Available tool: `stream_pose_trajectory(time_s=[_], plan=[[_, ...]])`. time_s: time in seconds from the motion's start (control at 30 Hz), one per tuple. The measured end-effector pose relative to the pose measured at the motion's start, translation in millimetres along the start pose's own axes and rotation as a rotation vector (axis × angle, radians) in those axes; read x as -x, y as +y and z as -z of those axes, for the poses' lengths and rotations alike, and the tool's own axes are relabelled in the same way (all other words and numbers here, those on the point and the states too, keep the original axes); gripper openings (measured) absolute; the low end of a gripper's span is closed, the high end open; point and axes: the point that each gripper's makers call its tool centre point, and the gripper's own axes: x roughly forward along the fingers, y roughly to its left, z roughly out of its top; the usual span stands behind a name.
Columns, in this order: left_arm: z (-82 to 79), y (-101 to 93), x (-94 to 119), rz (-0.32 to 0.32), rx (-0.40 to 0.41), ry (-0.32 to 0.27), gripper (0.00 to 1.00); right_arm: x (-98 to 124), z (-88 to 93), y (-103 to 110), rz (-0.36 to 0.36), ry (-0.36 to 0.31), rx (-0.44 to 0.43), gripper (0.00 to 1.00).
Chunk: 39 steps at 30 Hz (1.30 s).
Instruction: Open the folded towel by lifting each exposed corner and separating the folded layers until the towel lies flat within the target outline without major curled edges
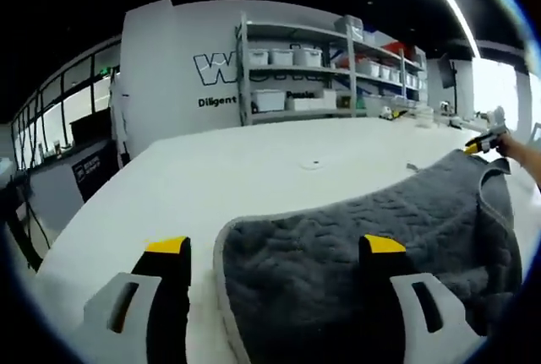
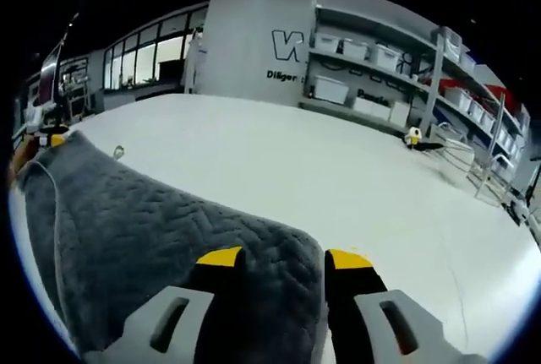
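Observation:
A grey quilted towel (image 1: 363,220) lies on the white table (image 1: 220,170). My left gripper (image 1: 275,246) stands wide open over the towel's near rounded corner, one jaw over bare table and the other over the cloth. At the towel's far corner a hand holds the right gripper (image 1: 478,143), and the towel's edge beside it is turned over in a fold (image 1: 499,187). In the right gripper view the towel (image 2: 127,229) runs off to the left. My right gripper (image 2: 284,258) is open with a narrower gap, and the towel's corner lies between its jaws. The left gripper (image 2: 46,138) shows at the far left.
Metal shelves with white bins (image 1: 304,68) stand behind the table against a grey wall, and also show as shelves (image 2: 380,68) in the right gripper view. A small object (image 2: 412,136) sits at the table's far edge. Bare table (image 2: 355,178) spreads beyond the towel.

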Motion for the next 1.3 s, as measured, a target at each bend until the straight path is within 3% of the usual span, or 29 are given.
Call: stream_pose_trajectory(time_s=[0.1, 0.23, 0.53, 0.57, 0.73, 0.87, 0.9, 0.97, 1.13, 1.3], plan=[[-10.0, -9.9, 9.7, 0.032, 0.024, -0.027, 0.88, 11.8, -5.8, 6.9, -0.039, -0.024, -0.017, 0.47], [-16.0, -30.8, 26.3, 0.088, 0.053, -0.037, 0.99, 26.3, -3.2, 17.9, -0.074, -0.030, -0.039, 0.72], [-22.8, -66.6, 72.4, 0.191, 0.093, -0.078, 0.99, 71.8, 8.3, 71.9, -0.203, -0.045, 0.025, 0.99], [-25.7, -74.1, 80.0, 0.212, 0.086, -0.103, 0.99, 79.6, 10.3, 80.4, -0.220, -0.046, 0.036, 0.99], [-18.3, -93.7, 113.8, 0.250, 0.045, -0.088, 0.99, 99.4, 12.6, 101.9, -0.278, -0.052, 0.109, 0.99], [-12.1, -119.7, 135.7, 0.303, 0.022, -0.080, 0.99, 115.8, 4.9, 117.5, -0.306, -0.108, 0.130, 0.99], [-8.6, -139.0, 147.1, 0.354, -0.004, -0.079, 0.97, 117.1, 0.8, 119.5, -0.309, -0.137, 0.131, 0.99], [3.5, -157.2, 155.5, 0.409, -0.034, -0.027, 0.89, 120.3, -1.3, 121.0, -0.308, -0.165, 0.114, 0.99], [17.1, -182.4, 159.6, 0.420, -0.097, 0.006, 0.86, 121.8, 6.1, 125.1, -0.310, -0.157, 0.135, 0.99], [22.6, -193.0, 152.9, 0.444, -0.144, 0.000, 0.71, 126.7, 14.1, 125.1, -0.277, -0.144, 0.224, 0.99]])
